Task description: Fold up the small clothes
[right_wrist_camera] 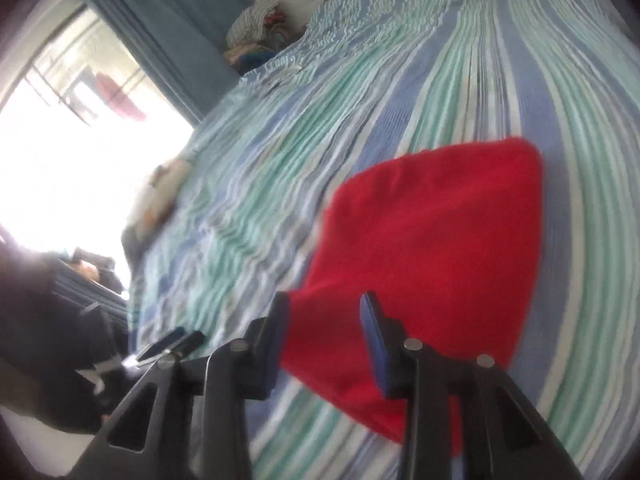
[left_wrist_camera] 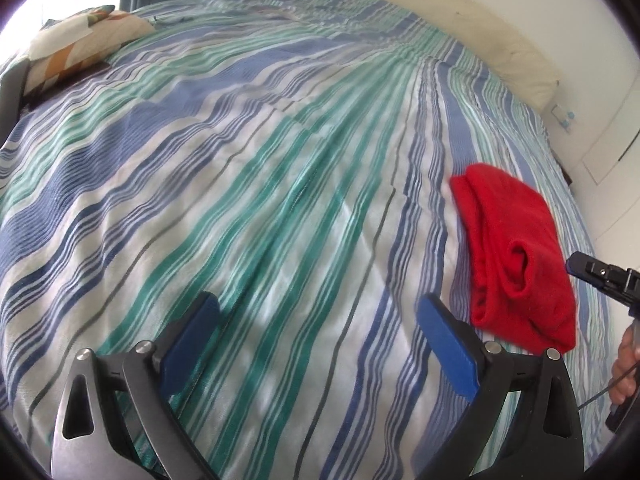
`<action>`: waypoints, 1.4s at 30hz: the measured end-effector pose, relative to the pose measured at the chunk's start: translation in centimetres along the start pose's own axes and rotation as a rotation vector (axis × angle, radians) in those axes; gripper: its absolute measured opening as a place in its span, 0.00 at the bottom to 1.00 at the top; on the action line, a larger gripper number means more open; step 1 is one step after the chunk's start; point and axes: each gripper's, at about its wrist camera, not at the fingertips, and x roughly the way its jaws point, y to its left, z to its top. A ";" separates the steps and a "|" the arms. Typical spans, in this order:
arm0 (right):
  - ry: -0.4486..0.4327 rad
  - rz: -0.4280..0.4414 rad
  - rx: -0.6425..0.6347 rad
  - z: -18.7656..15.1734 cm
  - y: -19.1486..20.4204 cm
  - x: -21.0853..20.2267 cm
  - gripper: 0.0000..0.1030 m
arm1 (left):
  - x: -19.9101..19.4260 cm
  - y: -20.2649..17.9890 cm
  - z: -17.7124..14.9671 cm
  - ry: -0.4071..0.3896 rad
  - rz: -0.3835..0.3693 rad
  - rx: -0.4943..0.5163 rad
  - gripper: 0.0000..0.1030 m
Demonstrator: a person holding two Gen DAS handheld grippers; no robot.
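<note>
A small red garment (left_wrist_camera: 516,256) lies folded into a compact bundle on the striped bedspread (left_wrist_camera: 248,184), near the bed's right edge. My left gripper (left_wrist_camera: 318,306) is open and empty, low over the bedspread to the left of the garment. My right gripper (right_wrist_camera: 326,306) is open, its fingers just above the near edge of the red garment (right_wrist_camera: 432,248); it does not hold it. The right gripper's tip (left_wrist_camera: 580,266) also shows in the left wrist view, at the garment's right side.
A patterned pillow (left_wrist_camera: 80,46) lies at the bed's far left corner. A cream headboard cushion (left_wrist_camera: 480,32) runs along the far right. A pile of clothes (right_wrist_camera: 260,32) sits by the blue curtain (right_wrist_camera: 168,20) and bright window.
</note>
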 end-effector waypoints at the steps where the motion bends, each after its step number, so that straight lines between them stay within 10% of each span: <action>1: 0.023 -0.029 -0.032 -0.3 0.1 0.7 0.36 | 0.1 -0.1 0.0 0.003 -0.004 -0.001 0.97; 6: -0.022 -0.126 -0.077 -1.4 2.0 5.5 0.36 | 0.4 -0.5 -0.6 -0.005 0.023 0.030 0.97; 11: 0.171 -0.101 -0.338 -5.8 7.7 10.5 0.30 | 0.5 -0.4 -0.7 -0.003 0.035 0.045 0.97; 21: -0.051 -0.136 -0.219 -4.0 2.7 -2.6 0.30 | 0.8 -0.9 -0.8 -0.001 0.046 0.062 0.97; 27: 0.211 -0.169 -0.110 -7.8 -2.2 3.8 0.29 | 1.5 -1.6 -1.8 -0.006 0.098 0.121 0.97; 33: 0.118 -0.125 -0.165 -9.8 0.3 -0.2 0.29 | 1.4 -2.3 -2.4 -0.021 0.121 0.180 0.97; 42: 0.062 -0.372 -0.189 -17.5 -1.8 -5.4 0.51 | -1.2 -5.0 -3.2 -0.056 0.049 0.244 0.97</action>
